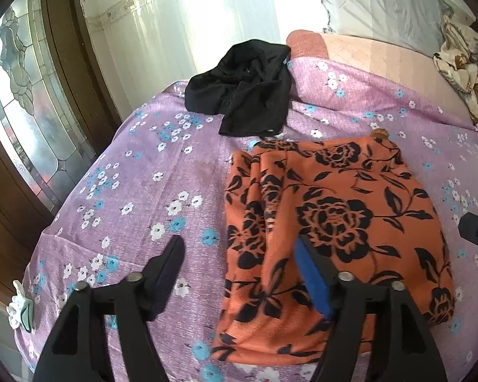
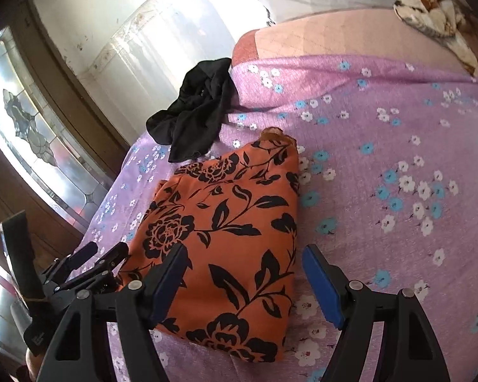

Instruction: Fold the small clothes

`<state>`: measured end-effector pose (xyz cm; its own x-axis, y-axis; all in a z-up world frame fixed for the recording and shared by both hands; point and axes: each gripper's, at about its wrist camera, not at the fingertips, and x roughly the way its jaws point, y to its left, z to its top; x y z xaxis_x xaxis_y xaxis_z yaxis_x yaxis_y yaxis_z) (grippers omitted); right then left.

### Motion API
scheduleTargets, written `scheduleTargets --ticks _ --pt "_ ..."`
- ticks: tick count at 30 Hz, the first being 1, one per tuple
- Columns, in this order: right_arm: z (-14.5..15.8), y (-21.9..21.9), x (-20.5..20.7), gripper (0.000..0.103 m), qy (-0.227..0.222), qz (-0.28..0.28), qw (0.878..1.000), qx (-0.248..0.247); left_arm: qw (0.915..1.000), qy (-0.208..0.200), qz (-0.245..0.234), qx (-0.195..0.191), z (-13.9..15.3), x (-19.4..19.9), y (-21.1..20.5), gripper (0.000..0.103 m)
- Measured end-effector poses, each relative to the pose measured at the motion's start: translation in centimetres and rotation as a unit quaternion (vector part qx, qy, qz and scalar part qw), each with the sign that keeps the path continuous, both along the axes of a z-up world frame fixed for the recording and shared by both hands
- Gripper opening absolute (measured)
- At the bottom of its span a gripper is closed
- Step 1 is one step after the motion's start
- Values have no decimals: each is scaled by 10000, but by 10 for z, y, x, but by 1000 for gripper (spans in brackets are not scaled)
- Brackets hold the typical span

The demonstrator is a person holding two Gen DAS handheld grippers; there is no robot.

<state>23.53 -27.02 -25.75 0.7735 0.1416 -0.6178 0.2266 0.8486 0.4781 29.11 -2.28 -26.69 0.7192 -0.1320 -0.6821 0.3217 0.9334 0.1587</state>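
Observation:
An orange garment with black roses lies folded in a rough rectangle on the purple flowered bedsheet; it also shows in the right wrist view. My left gripper is open and empty, above the garment's left edge. It also shows in the right wrist view at the garment's left side. My right gripper is open and empty, above the garment's near right edge. A crumpled black garment lies at the far edge of the bed, also in the right wrist view.
A glass-panelled wooden door stands left of the bed. A patterned blanket lies at the far right. A white and green clip sits at the sheet's left edge. A bare pink mattress shows beyond the sheet.

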Motion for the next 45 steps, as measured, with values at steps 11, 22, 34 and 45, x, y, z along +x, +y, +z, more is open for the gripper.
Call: scheduleTargets --ticks 11,22,34,45 --pt "-72 -37 40 78 541 -58 9831 1747 9648 1944 414 -1721 -39 66 52 85" --pt "-73 -12 62 66 121 167 9882 1518 9275 2609 124 -2676 -56 64 38 84" --pt "-74 -11 66 56 253 67 9900 1385 9326 2440 -45 -2658 -33 62 34 90" --pt "-68 -5 64 45 153 55 9935 1125 9260 2765 -14 -2571 -55 59 26 59"
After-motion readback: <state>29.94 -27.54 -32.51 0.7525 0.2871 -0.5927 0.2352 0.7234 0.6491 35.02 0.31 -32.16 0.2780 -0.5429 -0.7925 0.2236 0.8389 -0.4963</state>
